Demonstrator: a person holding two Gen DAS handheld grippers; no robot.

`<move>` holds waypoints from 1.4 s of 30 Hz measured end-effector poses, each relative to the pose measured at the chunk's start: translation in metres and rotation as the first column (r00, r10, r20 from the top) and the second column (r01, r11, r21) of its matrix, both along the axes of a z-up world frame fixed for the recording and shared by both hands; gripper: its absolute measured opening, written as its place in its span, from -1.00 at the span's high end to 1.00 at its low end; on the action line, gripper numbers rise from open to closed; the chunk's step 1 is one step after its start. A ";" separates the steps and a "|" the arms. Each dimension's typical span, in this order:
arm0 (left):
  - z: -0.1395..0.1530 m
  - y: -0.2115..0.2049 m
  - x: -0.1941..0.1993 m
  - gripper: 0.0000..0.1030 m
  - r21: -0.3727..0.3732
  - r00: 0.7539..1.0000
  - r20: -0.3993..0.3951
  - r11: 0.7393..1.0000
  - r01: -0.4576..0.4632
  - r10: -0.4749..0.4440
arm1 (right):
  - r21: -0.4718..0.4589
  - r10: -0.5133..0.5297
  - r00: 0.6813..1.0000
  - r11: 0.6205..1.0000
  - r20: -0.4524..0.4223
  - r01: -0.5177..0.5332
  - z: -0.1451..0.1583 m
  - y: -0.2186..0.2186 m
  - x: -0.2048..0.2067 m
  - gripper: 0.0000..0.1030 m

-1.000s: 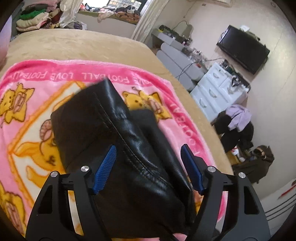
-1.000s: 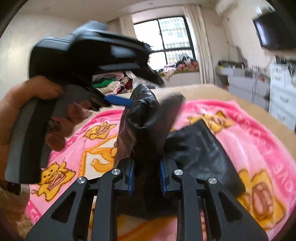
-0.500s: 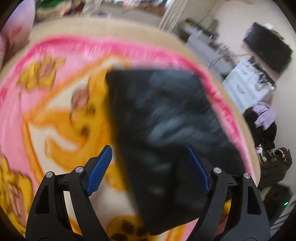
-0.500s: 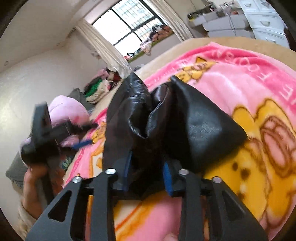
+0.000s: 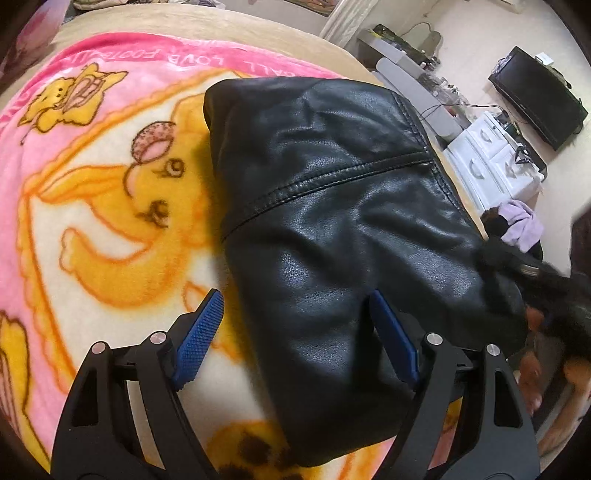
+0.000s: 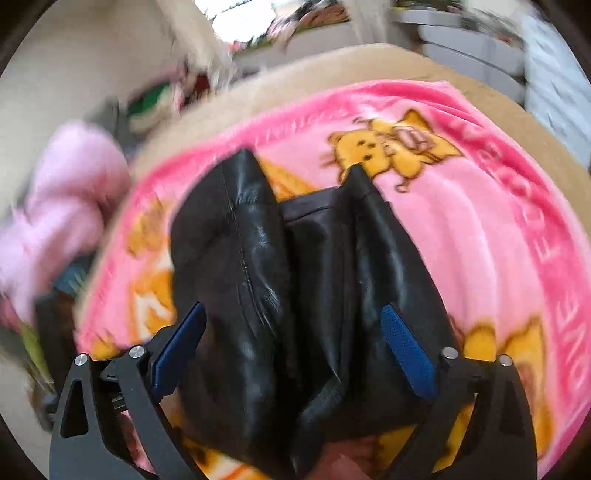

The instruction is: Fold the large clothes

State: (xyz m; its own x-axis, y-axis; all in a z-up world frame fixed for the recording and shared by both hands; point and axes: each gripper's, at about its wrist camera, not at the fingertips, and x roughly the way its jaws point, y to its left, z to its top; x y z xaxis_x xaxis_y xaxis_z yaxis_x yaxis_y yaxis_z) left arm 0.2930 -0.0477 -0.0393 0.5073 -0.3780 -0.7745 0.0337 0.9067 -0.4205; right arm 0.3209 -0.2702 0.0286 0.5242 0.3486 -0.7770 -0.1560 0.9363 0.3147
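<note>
Black leather garment (image 5: 332,229) lies folded into a thick bundle on a pink blanket (image 5: 92,206) printed with yellow cartoon animals and a border of lettering. The blanket covers a tan bed (image 5: 192,22).

Left gripper (image 5: 295,332): jaws spread wide, blue pads clear of the leather. The near end of the bundle sits between the fingers, with the left-hand pad (image 5: 199,332) over bare blanket and the other pad just at the garment's surface (contact there is hard to judge, no pinch visible). A stitched seam runs across the top panel of the garment.

Right gripper (image 6: 293,354): jaws have just been opening and now stand apart, the garment's upright folds between them but not clamped. From this view the leather (image 6: 258,266) stands in two ridges with a darker lining panel in the trough between. This frame is motion-blurred, so edges are soft.

Surroundings, left wrist view: white drawer unit (image 5: 491,158) and a dark television (image 5: 539,96) on the wall to the right; lilac cloth (image 5: 524,229) draped over something dark beside the bed. Right wrist view: a fluffy pink item (image 6: 62,206) off the blanket's left side, window light at the top (detail lost to blur).
</note>
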 end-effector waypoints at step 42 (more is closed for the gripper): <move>0.000 -0.057 0.015 -0.78 0.017 0.995 -0.015 0.995 0.099 -0.099 | 0.473 -0.096 0.995 0.875 -0.029 0.099 -0.102 -0.141 -0.067 0.08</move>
